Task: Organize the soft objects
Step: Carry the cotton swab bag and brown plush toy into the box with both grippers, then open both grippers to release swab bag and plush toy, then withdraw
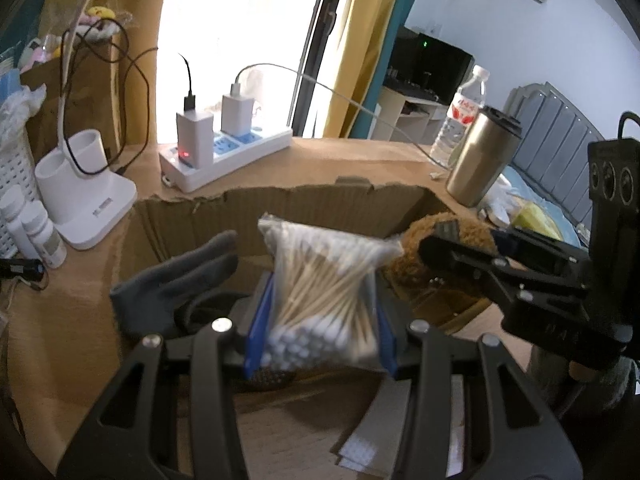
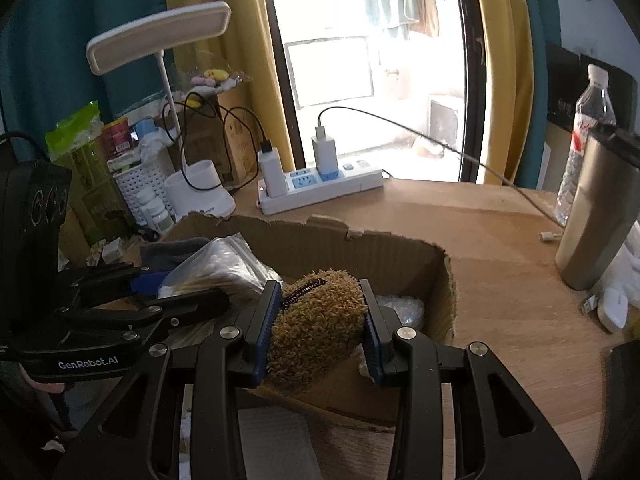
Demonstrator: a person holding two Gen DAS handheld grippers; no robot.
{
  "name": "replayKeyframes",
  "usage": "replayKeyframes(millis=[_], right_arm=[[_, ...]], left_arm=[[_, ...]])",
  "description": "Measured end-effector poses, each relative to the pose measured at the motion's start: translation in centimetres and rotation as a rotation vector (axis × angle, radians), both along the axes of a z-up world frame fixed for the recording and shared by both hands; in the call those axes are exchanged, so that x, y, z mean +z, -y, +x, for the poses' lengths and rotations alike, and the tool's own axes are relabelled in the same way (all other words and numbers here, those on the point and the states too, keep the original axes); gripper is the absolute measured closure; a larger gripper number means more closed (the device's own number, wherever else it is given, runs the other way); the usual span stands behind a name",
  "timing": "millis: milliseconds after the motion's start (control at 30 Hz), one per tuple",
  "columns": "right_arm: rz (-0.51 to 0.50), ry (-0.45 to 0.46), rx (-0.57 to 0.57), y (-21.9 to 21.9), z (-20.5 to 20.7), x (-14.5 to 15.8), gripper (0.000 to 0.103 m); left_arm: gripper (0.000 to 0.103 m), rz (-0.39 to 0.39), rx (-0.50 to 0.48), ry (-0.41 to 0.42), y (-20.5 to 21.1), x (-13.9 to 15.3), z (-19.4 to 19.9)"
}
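My left gripper [image 1: 320, 340] is shut on a clear bag of cotton swabs [image 1: 324, 280] and holds it above the open cardboard box [image 1: 280, 208]. My right gripper [image 2: 320, 328] is shut on a brown fuzzy plush pouch [image 2: 320, 320] with a dark label, over the same box [image 2: 392, 252]. A grey glove [image 1: 176, 280] hangs over the box's left side. In the right wrist view the swab bag [image 2: 224, 264] and left gripper [image 2: 176, 292] are at the left. In the left wrist view the right gripper [image 1: 452, 248] and plush [image 1: 408, 264] are at the right.
On the wooden desk [image 2: 500, 280] behind the box stand a white power strip with chargers [image 1: 224, 148], a white lamp base [image 1: 84, 200], small white bottles [image 1: 36, 232], a steel tumbler [image 1: 480, 156] and a water bottle [image 1: 460, 112]. Cables trail across the desk.
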State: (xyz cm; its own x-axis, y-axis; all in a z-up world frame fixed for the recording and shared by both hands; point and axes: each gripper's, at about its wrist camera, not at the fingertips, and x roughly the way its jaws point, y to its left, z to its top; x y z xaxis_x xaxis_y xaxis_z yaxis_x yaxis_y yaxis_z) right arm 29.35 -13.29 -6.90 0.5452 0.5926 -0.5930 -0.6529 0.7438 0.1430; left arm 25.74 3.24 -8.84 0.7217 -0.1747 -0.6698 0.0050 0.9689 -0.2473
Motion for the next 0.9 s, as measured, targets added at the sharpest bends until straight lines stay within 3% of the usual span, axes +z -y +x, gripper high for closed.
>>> replayKeyframes(millis=[467, 900], right_arm=[[-0.037, -0.077, 0.029, -1.6, 0.7, -2.2, 0.061], [-0.026, -0.032, -0.004, -0.6, -0.6, -0.7, 0.056]], left_arm=[[0.052, 0.006, -0.005, -0.064, 0.3, -1.1, 0.8], [0.05, 0.009, 0.006, -0.028, 0.3, 0.5, -1.2]])
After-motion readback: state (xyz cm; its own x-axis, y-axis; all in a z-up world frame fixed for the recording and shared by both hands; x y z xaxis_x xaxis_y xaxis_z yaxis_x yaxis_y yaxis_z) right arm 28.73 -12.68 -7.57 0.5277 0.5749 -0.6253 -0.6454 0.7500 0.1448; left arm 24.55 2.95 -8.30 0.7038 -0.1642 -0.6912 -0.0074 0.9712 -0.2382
